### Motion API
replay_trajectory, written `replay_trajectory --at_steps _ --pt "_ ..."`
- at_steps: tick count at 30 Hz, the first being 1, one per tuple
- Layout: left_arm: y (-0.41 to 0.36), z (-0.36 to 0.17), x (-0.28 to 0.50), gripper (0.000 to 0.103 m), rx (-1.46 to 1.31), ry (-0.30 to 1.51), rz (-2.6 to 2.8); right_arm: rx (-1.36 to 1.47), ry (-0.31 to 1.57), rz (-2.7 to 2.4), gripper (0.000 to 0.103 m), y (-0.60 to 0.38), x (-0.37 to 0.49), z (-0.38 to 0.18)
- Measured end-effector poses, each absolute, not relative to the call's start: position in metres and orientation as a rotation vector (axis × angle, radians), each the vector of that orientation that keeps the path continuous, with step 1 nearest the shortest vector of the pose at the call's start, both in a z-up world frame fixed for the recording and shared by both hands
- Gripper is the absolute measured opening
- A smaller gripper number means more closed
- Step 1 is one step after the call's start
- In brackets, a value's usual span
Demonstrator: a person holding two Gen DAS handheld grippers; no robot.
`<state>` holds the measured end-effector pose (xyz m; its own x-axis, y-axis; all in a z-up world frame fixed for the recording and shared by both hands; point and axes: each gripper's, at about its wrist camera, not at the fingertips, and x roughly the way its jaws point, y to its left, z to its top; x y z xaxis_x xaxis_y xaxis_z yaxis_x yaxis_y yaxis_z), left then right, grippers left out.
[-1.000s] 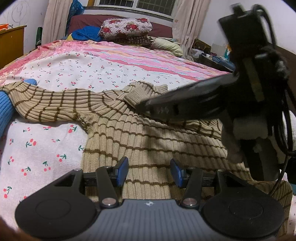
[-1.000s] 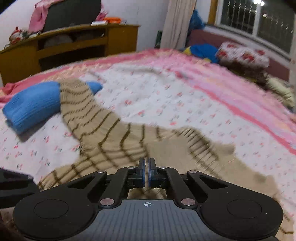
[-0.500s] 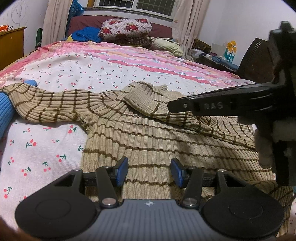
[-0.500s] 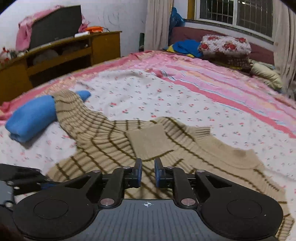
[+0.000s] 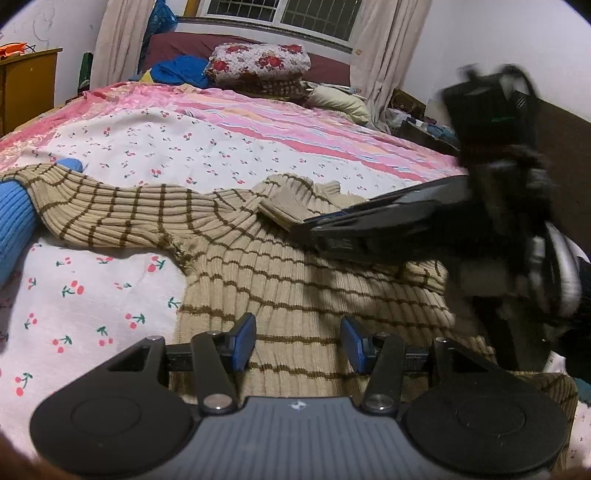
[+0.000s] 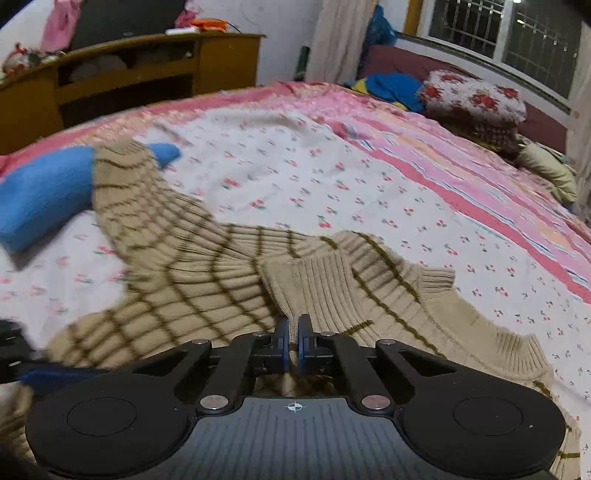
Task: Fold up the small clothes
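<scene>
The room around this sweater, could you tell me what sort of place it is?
Most likely a home bedroom: the sweater lies on a bed with a cherry-print cover, a floral pillow sits under the window.

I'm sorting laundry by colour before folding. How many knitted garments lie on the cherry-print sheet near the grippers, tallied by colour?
Beige with brown stripes: 1, the sweater, spread out, one sleeve draped over the blue piece, the other folded in and pinched by the right gripper.
Blue: 1, a folded blue knit at the left.
Total: 2
</scene>
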<state>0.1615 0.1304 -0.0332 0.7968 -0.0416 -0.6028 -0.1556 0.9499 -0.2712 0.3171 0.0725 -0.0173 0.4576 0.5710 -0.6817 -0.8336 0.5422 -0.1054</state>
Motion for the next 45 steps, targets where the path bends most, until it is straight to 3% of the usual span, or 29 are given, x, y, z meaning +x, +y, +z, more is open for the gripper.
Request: replay_trajectory --at_steps 10,17,25,38,45 --pt "0.129 -0.037 0.163 0.056 -0.298 0.66 0.076 -0.446 0.672 1.019 0.004 0.083 0.296 -0.023" --pt "0.129 -0.037 0.164 0.056 -0.299 0.662 0.073 -0.36 0.693 0.985 0.011 0.071 0.297 -0.015" --pt "0.13 -0.029 0.158 0.056 -0.295 0.623 0.091 -0.23 0.645 0.833 0.013 -0.003 0.293 0.017" --pt "0.125 -0.001 0.207 0.056 -0.197 0.543 0.188 -0.007 0.719 0.464 0.016 -0.125 0.3 -0.013" --pt "0.118 -0.028 0.253 0.056 -0.11 0.703 0.224 0.032 0.759 0.396 0.018 -0.142 0.304 -0.027"
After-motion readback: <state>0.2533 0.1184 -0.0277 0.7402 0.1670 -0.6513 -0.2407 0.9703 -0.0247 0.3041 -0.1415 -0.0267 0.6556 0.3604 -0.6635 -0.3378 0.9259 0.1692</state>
